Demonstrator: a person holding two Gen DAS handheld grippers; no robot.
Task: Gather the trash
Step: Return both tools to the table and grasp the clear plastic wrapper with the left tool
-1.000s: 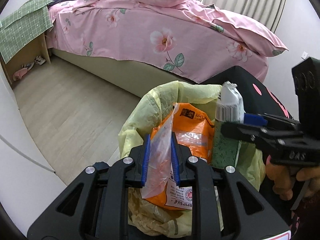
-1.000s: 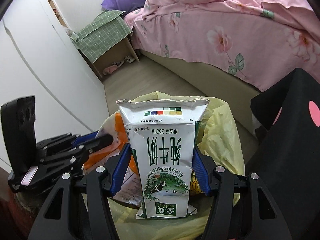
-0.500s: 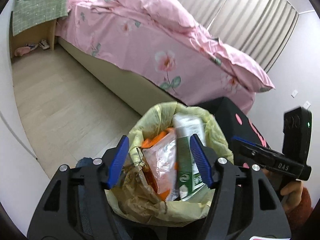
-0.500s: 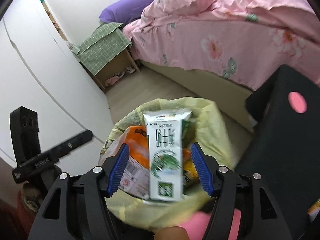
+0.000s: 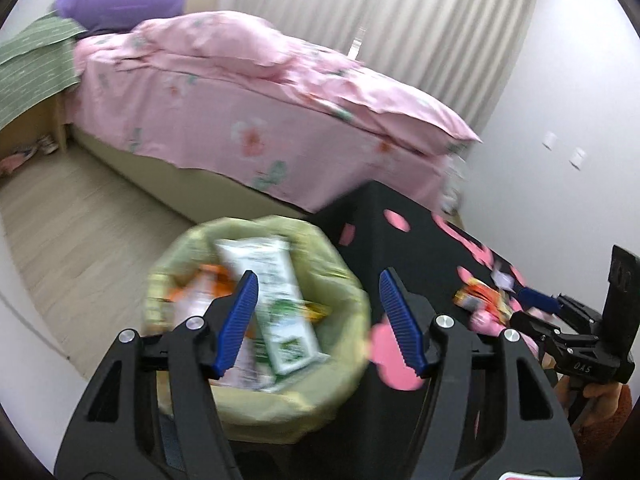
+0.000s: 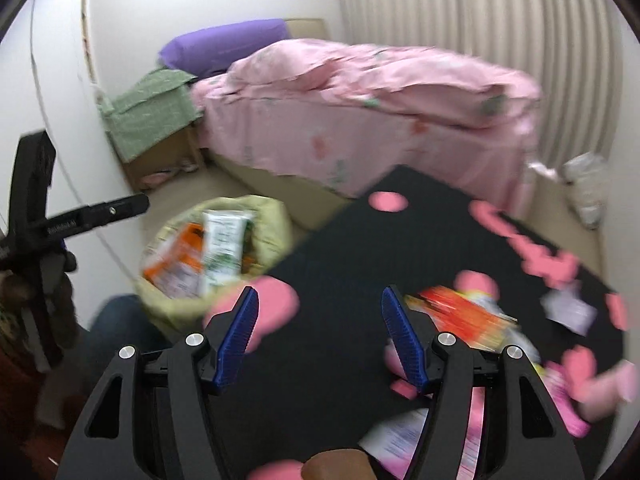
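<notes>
So the bin [image 5: 256,396] is lined with a yellow-green bag and sits on the floor [image 5: 80,224] right beside the black table [image 6: 340,240]. In it there's a white-and-green carton [image 5: 276,304] lying tilted on top, with an orange packet [image 6: 176,256] next to it, both poking up around rim level. The carton is tall and boxy with green print, too blurry to read. More trash is out on the table: a red-orange wrapper [image 6: 456,312], a small white scrap [image 6: 568,310], some white paper [image 6: 404,436] at the near edge and pink stuff I can't make out. The tabletop is black with pink blobs and pink lettering. Behind it is a bed [image 5: 248,120] with a pink floral cover and a purple pillow [image 5: 120,4], a side table [image 6: 160,120] under green checked cloth, pale wood flooring, white walls and ribbed curtains [image 5: 400,20]. Left gripper [image 5: 320,320] hangs over the bin's edge, jaws wide apart, nothing in them. Right gripper [image 6: 320,332] is over the table, jaws wide apart too, empty.
</notes>
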